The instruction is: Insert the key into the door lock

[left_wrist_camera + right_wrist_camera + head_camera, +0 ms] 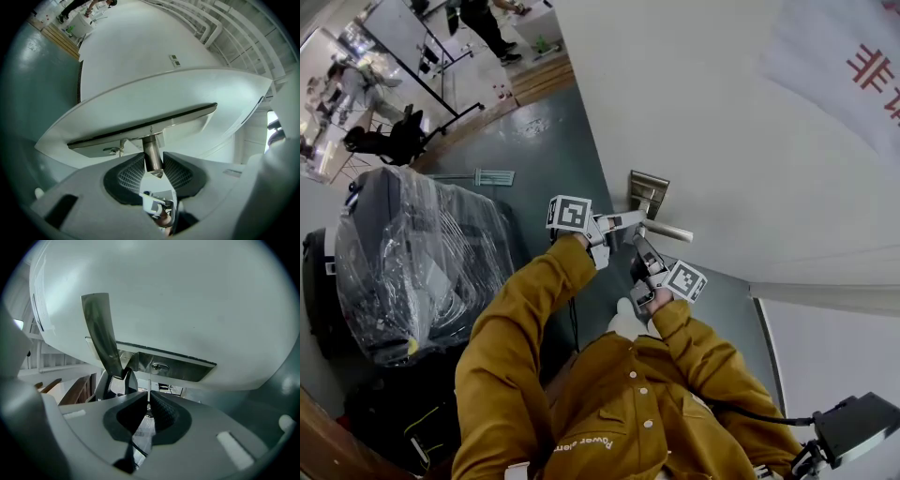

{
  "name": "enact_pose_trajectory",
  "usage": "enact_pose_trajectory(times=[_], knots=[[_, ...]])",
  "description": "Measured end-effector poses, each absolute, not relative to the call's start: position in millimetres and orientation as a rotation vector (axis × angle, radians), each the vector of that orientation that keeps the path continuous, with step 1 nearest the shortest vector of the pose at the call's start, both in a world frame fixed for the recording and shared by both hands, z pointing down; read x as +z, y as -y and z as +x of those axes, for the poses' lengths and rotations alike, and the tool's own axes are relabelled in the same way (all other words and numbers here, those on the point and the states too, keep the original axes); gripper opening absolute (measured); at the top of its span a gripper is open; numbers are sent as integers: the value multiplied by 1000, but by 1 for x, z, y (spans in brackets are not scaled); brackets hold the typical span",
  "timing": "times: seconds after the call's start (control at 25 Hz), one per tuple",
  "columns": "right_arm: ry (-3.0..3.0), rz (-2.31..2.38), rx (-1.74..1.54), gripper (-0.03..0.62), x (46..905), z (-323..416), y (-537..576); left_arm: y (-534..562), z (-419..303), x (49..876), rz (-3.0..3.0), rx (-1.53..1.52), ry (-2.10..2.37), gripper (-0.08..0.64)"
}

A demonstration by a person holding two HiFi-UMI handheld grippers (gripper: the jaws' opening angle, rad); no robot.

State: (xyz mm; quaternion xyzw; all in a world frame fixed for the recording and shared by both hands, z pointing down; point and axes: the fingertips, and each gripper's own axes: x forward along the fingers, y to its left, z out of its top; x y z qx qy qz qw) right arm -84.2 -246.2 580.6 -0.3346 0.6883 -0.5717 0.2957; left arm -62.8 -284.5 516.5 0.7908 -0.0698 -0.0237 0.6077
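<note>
Presently we find the work at the approach step: the key is presented to the lock but has not entered it. The left gripper (153,163) has its jaws clamped on the lever handle (151,152), whose round shaft sits between the ribbed pads. The right gripper (148,401) has its jaws drawn almost together on the key (149,389), a thin blade seen edge-on and projecting from the pads toward the door (187,296). The lock plate (187,367) sits close to the door's edge, with the handle at one end and the keyhole (160,366) further along. We judge the key tip to be near the keyhole but apart from it and offset to one side; no view shows contact. In our judgement, the next move calls for a small sideways correction to line the blade up with the slot, then a straight push along the jaws. A misaligned push risks the tip skating on the plate or the key twisting in the grip.
</note>
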Motion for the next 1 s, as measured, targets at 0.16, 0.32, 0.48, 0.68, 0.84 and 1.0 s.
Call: enact_pose_trajectory(times=[0.16, 0.32, 0.48, 0.68, 0.84, 1.0], knots=[[-1811, -903, -1500, 28, 578, -84, 247, 285, -64, 520, 1815, -38, 182, 123], [-1827, -972, -1478, 28, 581, -76, 245, 285, -63, 519, 1819, -50, 168, 121], [-1792, -953, -1521, 28, 586, -80, 243, 285, -64, 518, 1813, -54, 162, 121], [-1825, -976, -1550, 28, 593, -83, 241, 285, -63, 517, 1814, -47, 156, 121], [-1835, -1002, -1561, 28, 596, -82, 241, 284, -62, 516, 1818, -44, 151, 121], [-1808, -998, -1573, 28, 597, -81, 239, 283, -64, 520, 1804, -26, 179, 123]])
